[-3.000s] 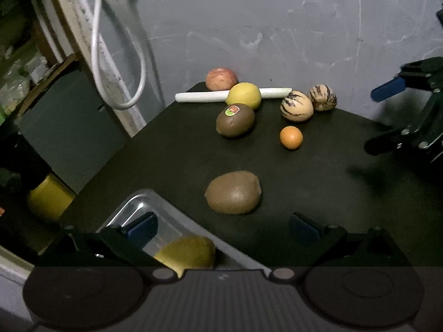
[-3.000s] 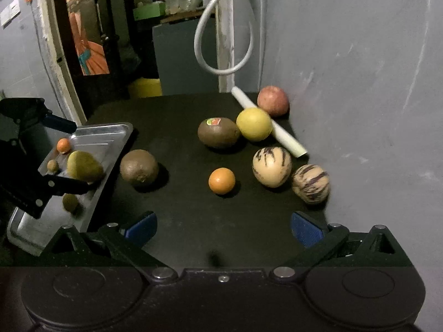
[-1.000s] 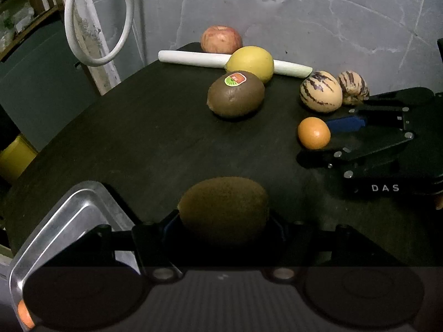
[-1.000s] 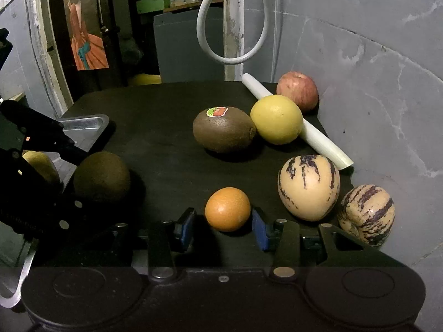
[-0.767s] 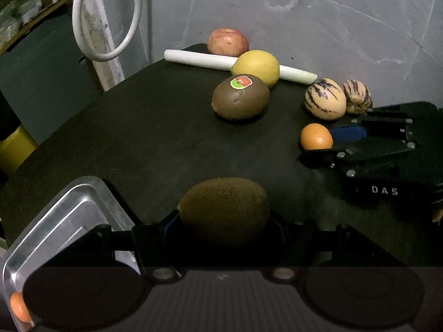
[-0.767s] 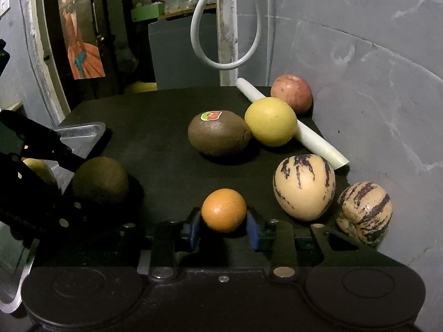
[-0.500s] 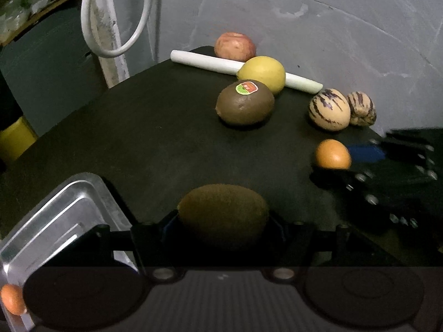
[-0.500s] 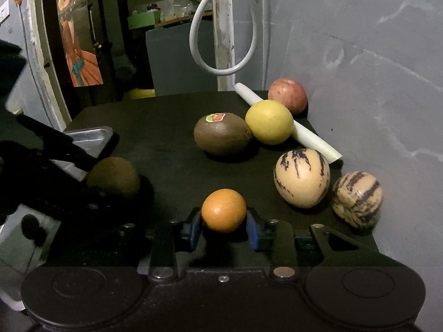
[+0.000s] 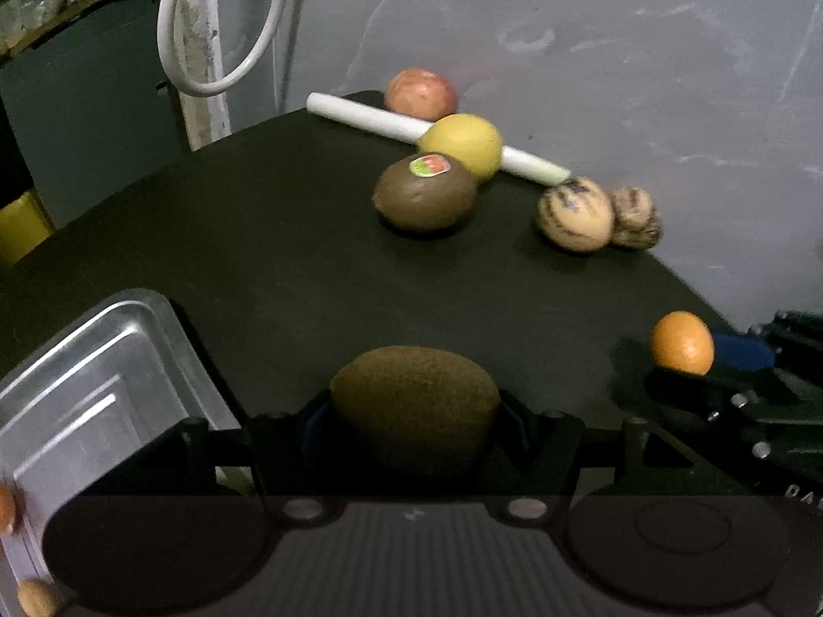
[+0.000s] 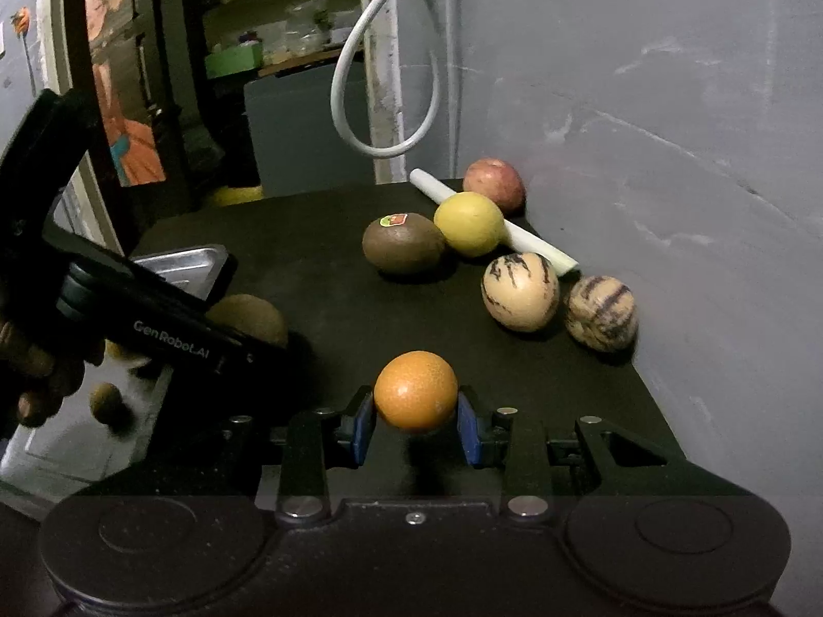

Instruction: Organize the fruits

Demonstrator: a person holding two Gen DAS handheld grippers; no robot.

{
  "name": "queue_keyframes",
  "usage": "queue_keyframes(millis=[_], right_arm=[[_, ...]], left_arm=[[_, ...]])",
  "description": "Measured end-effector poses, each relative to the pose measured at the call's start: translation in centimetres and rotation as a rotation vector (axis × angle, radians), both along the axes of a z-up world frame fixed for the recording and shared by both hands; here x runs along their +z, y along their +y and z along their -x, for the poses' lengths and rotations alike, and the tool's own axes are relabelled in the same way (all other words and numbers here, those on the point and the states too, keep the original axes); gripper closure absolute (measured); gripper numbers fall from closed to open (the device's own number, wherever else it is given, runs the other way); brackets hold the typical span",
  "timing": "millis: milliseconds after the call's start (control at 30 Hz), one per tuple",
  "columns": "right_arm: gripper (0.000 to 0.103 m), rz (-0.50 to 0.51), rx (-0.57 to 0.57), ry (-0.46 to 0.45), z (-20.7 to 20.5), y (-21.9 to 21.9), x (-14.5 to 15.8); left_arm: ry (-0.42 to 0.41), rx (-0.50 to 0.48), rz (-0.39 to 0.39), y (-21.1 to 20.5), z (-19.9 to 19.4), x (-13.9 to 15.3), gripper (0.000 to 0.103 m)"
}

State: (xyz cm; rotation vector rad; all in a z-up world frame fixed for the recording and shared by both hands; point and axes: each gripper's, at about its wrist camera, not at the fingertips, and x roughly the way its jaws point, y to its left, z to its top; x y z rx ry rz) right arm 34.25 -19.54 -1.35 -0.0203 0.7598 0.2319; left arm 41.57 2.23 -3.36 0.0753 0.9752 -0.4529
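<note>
Lifted clear of the black table [image 10: 319, 277] since a second ago, the small orange [image 10: 415, 392] now hangs between the blue pads of the right gripper [image 10: 415, 424], whose jaws closed on it within that second and press it from both sides at the lower centre of the right wrist view. At lower centre of the left wrist view, the left gripper [image 9: 414, 424] remains clamped on a fuzzy brown kiwi [image 9: 414, 406], as it was a second earlier, and the same orange [image 9: 682, 343] shows at the right edge of that frame, raised above its own shadow, with the right gripper's dark body beneath it. A metal tray [image 9: 92, 355] fills the lower left of the left wrist view, its rim just beside the held kiwi; a small orange fruit [image 9: 5, 509] and a small brown fruit [image 9: 36, 597] sit at its near edge. Toward the upper centre of both frames a stickered kiwi [image 9: 425, 200] rests touching a yellow citrus fruit [image 9: 461, 143], which lies against a white tube [image 9: 360, 115] running along the grey wall [image 9: 591, 51]; a red apple [image 9: 421, 93] sits behind the tube. Two striped melons [image 10: 519, 292] lie side by side at right centre, near the table's far right edge. At the left of the right wrist view a person's hand [image 10: 31, 365] grips the left gripper's handle, partly hiding the tray [image 10: 190, 259].
</note>
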Motion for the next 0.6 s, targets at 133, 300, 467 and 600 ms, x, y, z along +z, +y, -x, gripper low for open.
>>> queue_keyframes(millis=[133,300,467,600], right_arm=[[0.067,0.002,-0.029,-0.009,1.9,0.3,1.0],[0.067,0.017,-0.036,-0.022,4.2,1.2,2.3],[0.067,0.025,-0.025,-0.03,5.5,2.8,3.0],[0.067,0.022,0.0,-0.036,6.2,4.6,3.5]], left_arm=[[-0.002,0.063,0.113,0.7,2.0,1.4,0.035],[-0.031,0.138,0.208,2.4,5.2,3.5,0.035],[-0.064,0.192,0.246,4.9,8.6,5.2,0.035],[-0.079,0.247,0.247,7.6,11.1,5.7,0.035]])
